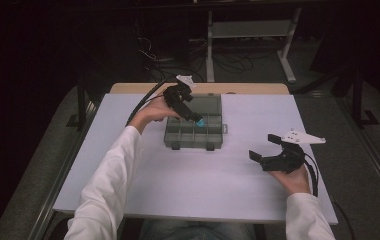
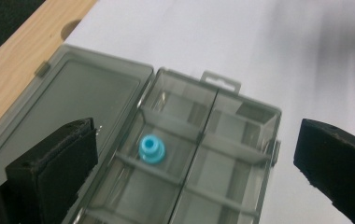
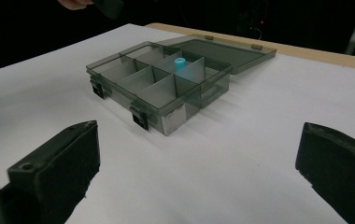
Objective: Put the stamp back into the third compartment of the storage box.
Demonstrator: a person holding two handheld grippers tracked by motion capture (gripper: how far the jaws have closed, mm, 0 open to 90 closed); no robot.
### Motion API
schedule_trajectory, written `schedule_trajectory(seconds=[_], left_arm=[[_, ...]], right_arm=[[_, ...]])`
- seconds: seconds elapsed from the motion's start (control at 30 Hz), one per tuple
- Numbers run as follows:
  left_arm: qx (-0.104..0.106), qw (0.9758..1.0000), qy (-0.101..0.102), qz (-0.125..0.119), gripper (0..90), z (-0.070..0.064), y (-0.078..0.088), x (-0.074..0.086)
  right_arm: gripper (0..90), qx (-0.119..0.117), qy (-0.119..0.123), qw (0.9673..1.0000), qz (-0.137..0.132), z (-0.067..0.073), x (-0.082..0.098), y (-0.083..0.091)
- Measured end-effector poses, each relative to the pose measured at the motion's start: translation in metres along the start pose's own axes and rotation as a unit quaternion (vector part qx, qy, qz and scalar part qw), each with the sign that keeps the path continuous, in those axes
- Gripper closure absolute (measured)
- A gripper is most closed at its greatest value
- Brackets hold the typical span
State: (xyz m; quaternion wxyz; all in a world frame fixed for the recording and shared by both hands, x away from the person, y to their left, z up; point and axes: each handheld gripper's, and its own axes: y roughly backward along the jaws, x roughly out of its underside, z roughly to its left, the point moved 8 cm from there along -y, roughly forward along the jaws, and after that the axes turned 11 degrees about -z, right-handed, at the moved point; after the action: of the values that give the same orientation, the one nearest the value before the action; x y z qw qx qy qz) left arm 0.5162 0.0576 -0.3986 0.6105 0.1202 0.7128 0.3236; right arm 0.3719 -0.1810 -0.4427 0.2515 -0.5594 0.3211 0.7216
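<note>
A smoky grey compartment box (image 1: 193,145) lies open mid-table, its lid (image 1: 205,102) folded flat toward the far side. A small blue ring-shaped part (image 1: 200,122) sits in a compartment of the row beside the lid. My left gripper (image 1: 197,119) hovers just above that part. In the left gripper view the jaws stand wide apart around the blue part (image 2: 151,149), and nothing is held. My right gripper (image 1: 263,147) is open and empty, low over the table to the right of the box. Its own view shows the box (image 3: 166,116) and the blue part (image 3: 180,64) ahead.
A white sheet (image 1: 178,180) covers the tabletop, with a wooden strip (image 1: 128,88) left bare at the far edge. Behind the table stands a metal shelf frame (image 1: 250,30), with cables on the dark floor. The box's other compartments look empty.
</note>
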Motion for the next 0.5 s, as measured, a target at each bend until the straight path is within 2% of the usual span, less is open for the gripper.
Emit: schedule_trajectory(seconds=[0.17,0.3,0.5], left_arm=[[-0.002,1.0000,0.006,-0.001,0.0,0.000,0.007,0.009],[-0.004,0.9999,-0.006,0.010,0.0,-0.004,0.012,0.017],[-0.011,0.9999,-0.006,0.012,0.0,-0.006,0.021,0.023]], right_arm=[[0.0,0.001,0.001,1.0000,0.000,0.000,0.000,0.000],[0.0,0.001,0.001,1.0000,-0.001,0.000,0.000,0.000],[0.0,0.001,0.000,1.0000,0.000,0.000,0.000,0.000]])
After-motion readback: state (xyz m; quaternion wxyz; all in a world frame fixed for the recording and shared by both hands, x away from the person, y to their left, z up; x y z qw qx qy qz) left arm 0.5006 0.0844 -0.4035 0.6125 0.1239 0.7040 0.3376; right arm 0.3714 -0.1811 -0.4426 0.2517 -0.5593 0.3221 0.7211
